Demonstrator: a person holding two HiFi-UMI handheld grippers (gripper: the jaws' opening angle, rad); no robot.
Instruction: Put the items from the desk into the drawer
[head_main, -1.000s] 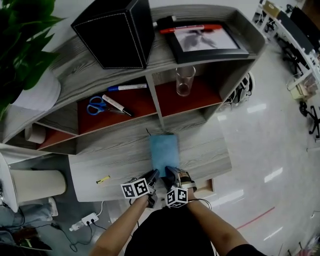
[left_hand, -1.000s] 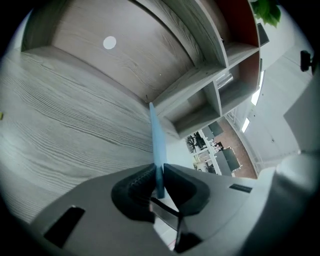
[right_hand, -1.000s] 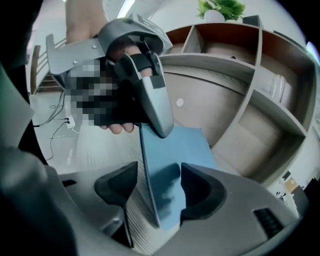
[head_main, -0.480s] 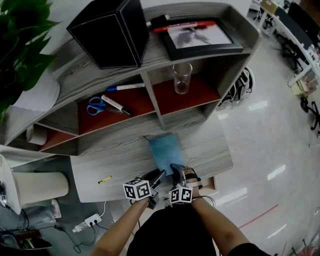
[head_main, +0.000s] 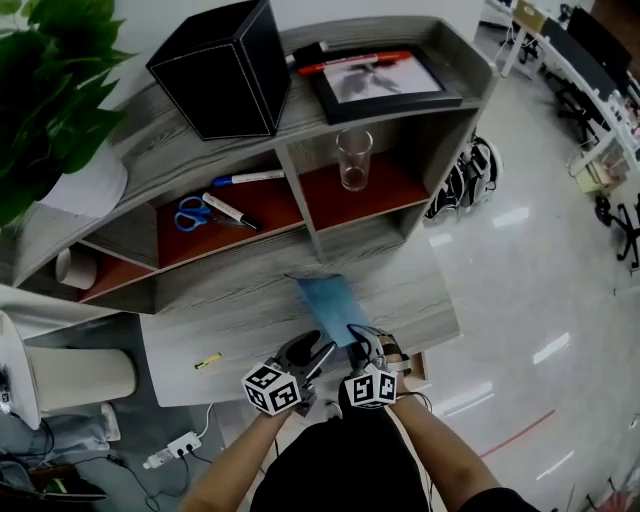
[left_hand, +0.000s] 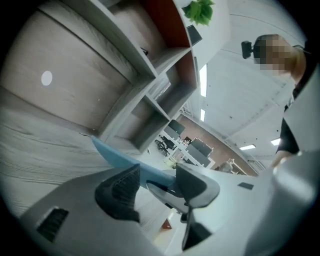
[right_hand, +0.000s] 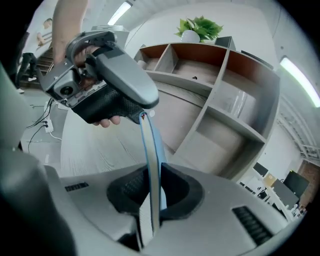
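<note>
A thin blue notebook (head_main: 328, 303) lies on the grey desk (head_main: 240, 320), its near end raised off the front edge. My right gripper (head_main: 362, 337) is shut on that near end; in the right gripper view the notebook (right_hand: 150, 145) stands edge-on between the pads of the right gripper (right_hand: 152, 192). My left gripper (head_main: 312, 354) hovers just left of the notebook with its jaws apart and nothing between them. The left gripper view has the notebook (left_hand: 117, 157) running past beyond the left gripper (left_hand: 157, 187). A small yellow item (head_main: 207, 360) lies at the desk's left front.
The shelf unit behind holds scissors (head_main: 190, 213), a marker (head_main: 232, 210), a blue pen (head_main: 255, 177) and a glass (head_main: 352, 158). On top stand a black box (head_main: 225, 70), a picture frame (head_main: 385, 80) and a red marker (head_main: 350, 60). A drawer corner (head_main: 418, 372) shows under the desk's right front.
The right gripper has drawn the notebook's near end toward me and slightly right, turning it askew. The left gripper has stayed open beside it.
</note>
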